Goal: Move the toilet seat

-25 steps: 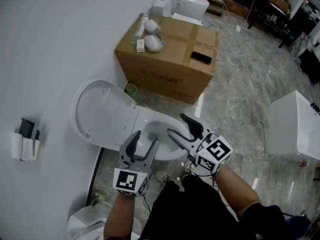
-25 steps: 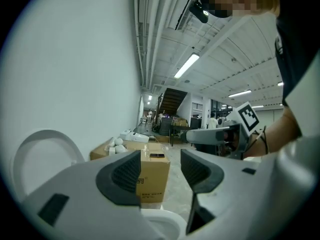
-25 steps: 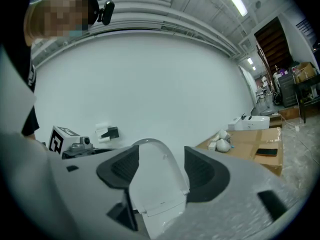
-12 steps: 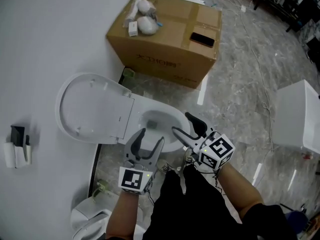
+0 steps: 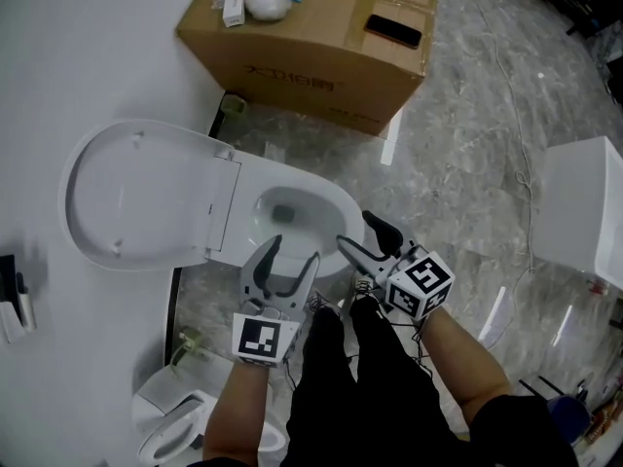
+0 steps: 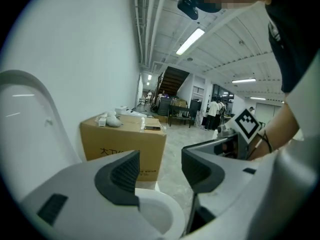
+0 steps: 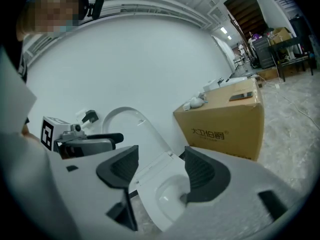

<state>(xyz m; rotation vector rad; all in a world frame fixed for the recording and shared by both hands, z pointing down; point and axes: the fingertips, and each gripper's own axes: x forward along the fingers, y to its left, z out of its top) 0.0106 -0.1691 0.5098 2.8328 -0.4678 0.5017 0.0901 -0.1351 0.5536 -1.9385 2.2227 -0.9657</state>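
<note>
- Head view, far left: toilet seat [image 5: 136,197] raised, leaning back against wall, hinged to bowl [image 5: 326,207].
- Left gripper [image 5: 292,251]: jaws apart, holding nothing, at bowl's front rim.
- Right gripper [image 5: 356,230]: jaws apart, holding nothing, beside bowl's right edge.

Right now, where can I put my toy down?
The cardboard box top is bare in the middle, between the white bundles and the black phone. The floor between box and white cabinet is bare too. Crowded by the toilet bowl: left gripper and right gripper.
</note>
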